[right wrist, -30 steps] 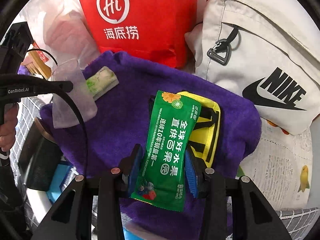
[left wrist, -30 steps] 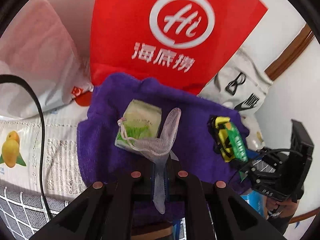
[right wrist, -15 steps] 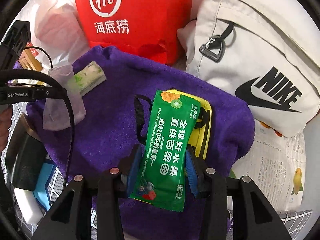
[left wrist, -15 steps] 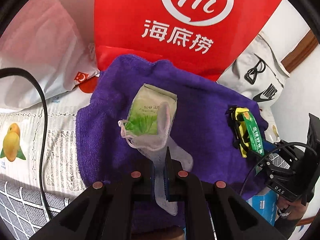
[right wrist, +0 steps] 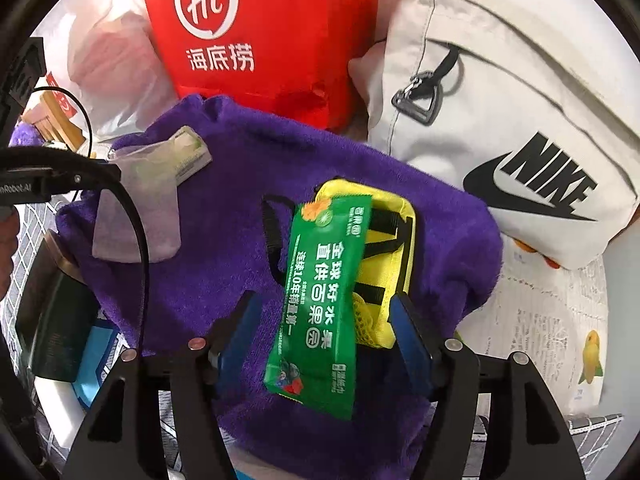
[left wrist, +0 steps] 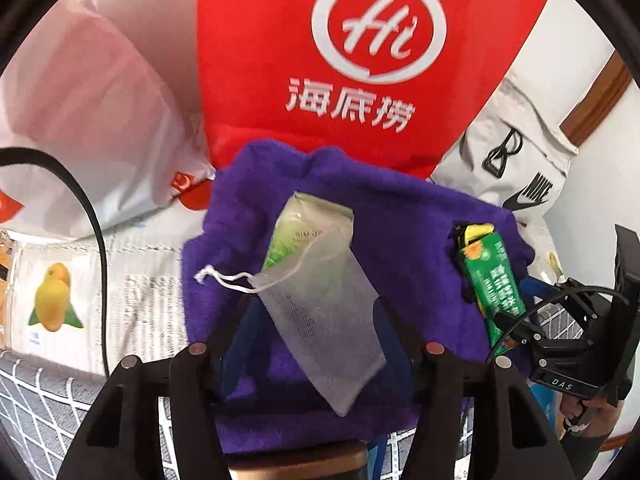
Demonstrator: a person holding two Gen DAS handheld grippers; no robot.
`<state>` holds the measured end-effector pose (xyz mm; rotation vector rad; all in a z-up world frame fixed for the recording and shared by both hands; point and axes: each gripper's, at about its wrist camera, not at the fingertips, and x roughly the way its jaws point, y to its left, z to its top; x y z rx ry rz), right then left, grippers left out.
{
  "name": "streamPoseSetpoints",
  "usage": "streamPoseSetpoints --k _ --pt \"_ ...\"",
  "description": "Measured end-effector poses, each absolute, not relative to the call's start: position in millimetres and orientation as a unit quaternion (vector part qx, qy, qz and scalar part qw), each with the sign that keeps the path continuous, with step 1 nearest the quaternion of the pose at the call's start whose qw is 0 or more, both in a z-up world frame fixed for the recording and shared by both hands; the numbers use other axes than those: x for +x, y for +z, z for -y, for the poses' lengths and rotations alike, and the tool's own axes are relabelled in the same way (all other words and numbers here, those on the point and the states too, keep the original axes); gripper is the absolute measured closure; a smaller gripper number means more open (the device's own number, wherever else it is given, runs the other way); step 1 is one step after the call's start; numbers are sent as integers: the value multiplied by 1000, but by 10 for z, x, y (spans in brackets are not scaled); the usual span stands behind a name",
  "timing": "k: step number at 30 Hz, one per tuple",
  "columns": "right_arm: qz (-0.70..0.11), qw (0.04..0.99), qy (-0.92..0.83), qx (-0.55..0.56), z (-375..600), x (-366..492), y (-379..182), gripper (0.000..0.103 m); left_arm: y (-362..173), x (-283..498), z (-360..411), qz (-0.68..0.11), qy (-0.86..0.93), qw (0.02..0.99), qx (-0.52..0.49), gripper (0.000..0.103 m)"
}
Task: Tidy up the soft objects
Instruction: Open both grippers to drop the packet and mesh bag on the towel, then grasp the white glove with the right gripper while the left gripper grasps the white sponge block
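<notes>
A white mesh drawstring pouch (left wrist: 320,312) lies on the purple towel (left wrist: 408,232), its top over a pale green tissue pack (left wrist: 308,224). My left gripper (left wrist: 312,320) is open, its fingers spread either side of the pouch. A green snack packet (right wrist: 324,300) lies across a yellow pouch with black straps (right wrist: 384,256) on the towel (right wrist: 224,248). My right gripper (right wrist: 324,328) is open, its blue pads either side of the packet. The mesh pouch (right wrist: 140,216) and tissue pack (right wrist: 188,156) show at the left of the right wrist view.
A red bag with a white logo (left wrist: 360,60) stands behind the towel, a white Nike bag (right wrist: 500,120) to its right, a translucent plastic bag (left wrist: 88,120) to its left. A fruit-print cloth (left wrist: 60,292) covers the surface. A black cable (left wrist: 92,240) hangs at left.
Both grippers have opened. The left let go of the mesh pouch, which now lies flat over the tissue pack. The right let go of the green packet, now on the yellow pouch.
</notes>
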<state>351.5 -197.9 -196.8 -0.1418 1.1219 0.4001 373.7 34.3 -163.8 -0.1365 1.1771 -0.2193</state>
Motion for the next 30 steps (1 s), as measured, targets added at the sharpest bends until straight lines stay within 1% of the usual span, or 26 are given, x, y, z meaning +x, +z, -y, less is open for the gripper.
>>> streamPoseSetpoints --k 7,10,13,20,21,23,24,25,26,27,30 --pt "-494 845 193 -76 1889 3327 -1635 37 -1370 3643 -449 -537 -108 834 -72 46" --pt "-476 854 205 -51 1879 3238 -1453 37 -1227 3582 -446 -523 -115 841 -73 46" --pt "-477 853 210 -43 1848 3111 -1329 37 -1063 3502 -481 -507 -124 849 -78 46" --pt "-475 854 209 -50 1829 2433 -1094 37 -720 3292 -454 -475 -151 864 -77 45" --pt "-476 853 210 -46 1846 2311 -1071 37 -658 3248 -439 -469 -157 866 -75 43" --pt "-478 852 213 -34 1896 2037 -1013 37 -570 3179 -415 -459 -165 870 -74 41" --pt "-480 850 215 -29 1918 1911 -989 34 -534 3146 -402 -456 -169 871 -74 41" --pt "-482 849 217 -27 1946 1740 -968 29 -497 3113 -387 -452 -172 872 -73 41" --pt "-481 849 217 -24 1973 1589 -959 26 -470 3082 -376 -450 -175 873 -72 41" --pt "-483 848 218 -22 1998 1452 -966 21 -425 3033 -337 -446 -179 874 -67 41" --pt "-494 841 216 -30 2047 1035 -1068 20 -309 2900 -250 -435 -194 878 -55 38"
